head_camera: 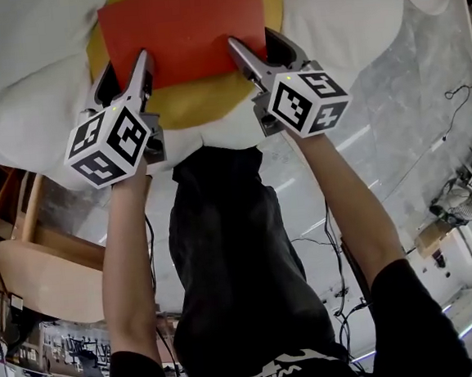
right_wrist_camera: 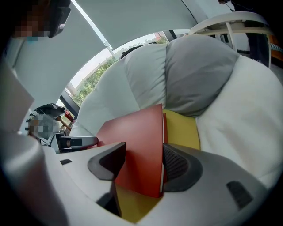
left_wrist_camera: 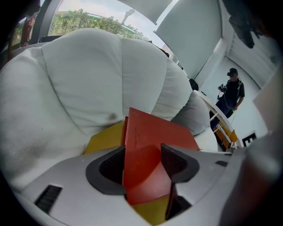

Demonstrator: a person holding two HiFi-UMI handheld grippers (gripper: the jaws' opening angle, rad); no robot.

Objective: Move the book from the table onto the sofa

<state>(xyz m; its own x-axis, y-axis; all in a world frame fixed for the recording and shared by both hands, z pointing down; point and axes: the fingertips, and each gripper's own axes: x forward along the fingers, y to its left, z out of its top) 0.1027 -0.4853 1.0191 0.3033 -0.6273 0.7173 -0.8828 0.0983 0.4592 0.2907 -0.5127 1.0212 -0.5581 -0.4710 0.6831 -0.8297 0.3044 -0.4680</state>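
The left gripper (head_camera: 144, 62) and right gripper (head_camera: 237, 45) each clamp a near corner of the book (head_camera: 182, 24). The book extends away from both, flat above the yellow cushion (head_camera: 192, 104) on the sofa (head_camera: 20, 71); neither arm is nearer.

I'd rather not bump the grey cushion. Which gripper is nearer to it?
Right. The right gripper grips the red book by the edge on the grey cushion side; the left gripper grips the opposite edge, farther from that cushion.
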